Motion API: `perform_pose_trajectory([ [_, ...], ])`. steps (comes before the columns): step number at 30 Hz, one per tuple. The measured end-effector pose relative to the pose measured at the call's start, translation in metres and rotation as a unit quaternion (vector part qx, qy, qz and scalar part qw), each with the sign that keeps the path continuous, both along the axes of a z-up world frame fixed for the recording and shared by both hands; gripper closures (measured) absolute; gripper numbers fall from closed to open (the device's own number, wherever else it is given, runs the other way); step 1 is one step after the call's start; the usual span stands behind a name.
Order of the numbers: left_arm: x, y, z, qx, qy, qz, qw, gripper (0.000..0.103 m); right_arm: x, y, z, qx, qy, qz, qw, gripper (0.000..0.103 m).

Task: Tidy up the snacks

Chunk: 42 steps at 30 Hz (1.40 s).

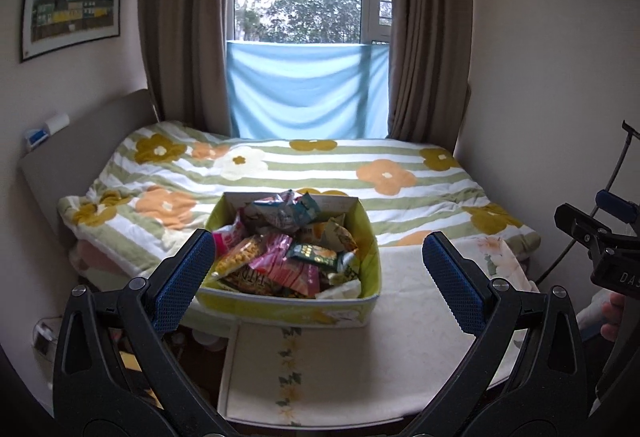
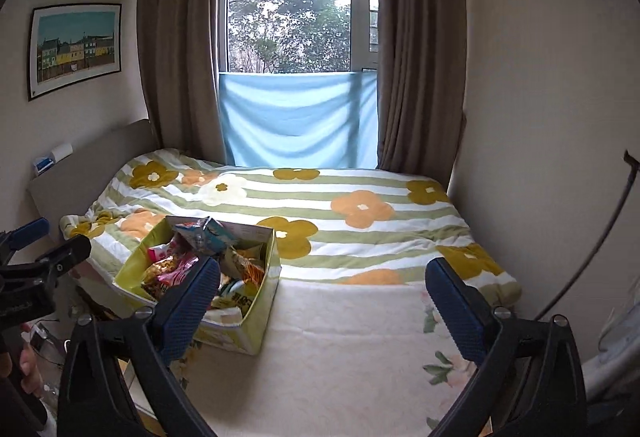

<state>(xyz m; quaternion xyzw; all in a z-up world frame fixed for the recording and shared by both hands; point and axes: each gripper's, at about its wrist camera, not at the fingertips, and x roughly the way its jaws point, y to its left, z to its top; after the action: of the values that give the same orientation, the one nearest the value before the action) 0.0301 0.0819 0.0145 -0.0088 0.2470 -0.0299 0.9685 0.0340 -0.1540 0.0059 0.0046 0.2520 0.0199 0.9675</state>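
Jaws of left gripper [image 1: 318, 273] and right gripper [image 2: 322, 301] wide apart, empty; risk crushing crinkly packets heaped in yellow-green fabric box [image 1: 370, 257].

Black plastic grippers, left [image 1: 318, 279] and right [image 2: 322, 295], carry blue textured pads [image 1: 182, 279], silver screws [image 1: 137, 282].

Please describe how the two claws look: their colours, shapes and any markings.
Both the left claw and the right claw have black, ribbed plastic arms with silver pivot screws. Their fingers carry blue, dotted rubber pads. The right claw's body shows white letters, partly cut off.
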Motion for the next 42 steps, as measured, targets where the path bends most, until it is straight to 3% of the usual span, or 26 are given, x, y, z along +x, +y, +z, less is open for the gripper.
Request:
perform_pose_trajectory([
  [12,-0.042,-0.025,-0.004,0.003,-0.008,-0.002,1.0000,0.000,-0.034,-0.019,-0.006,0.005,0.001,-0.018,1.000,0.001],
  [42,-0.041,-0.019,0.000,0.013,-0.015,-0.001,0.9998,0.000,-0.037,-0.021,-0.006,0.012,-0.001,-0.025,1.000,0.001],
])
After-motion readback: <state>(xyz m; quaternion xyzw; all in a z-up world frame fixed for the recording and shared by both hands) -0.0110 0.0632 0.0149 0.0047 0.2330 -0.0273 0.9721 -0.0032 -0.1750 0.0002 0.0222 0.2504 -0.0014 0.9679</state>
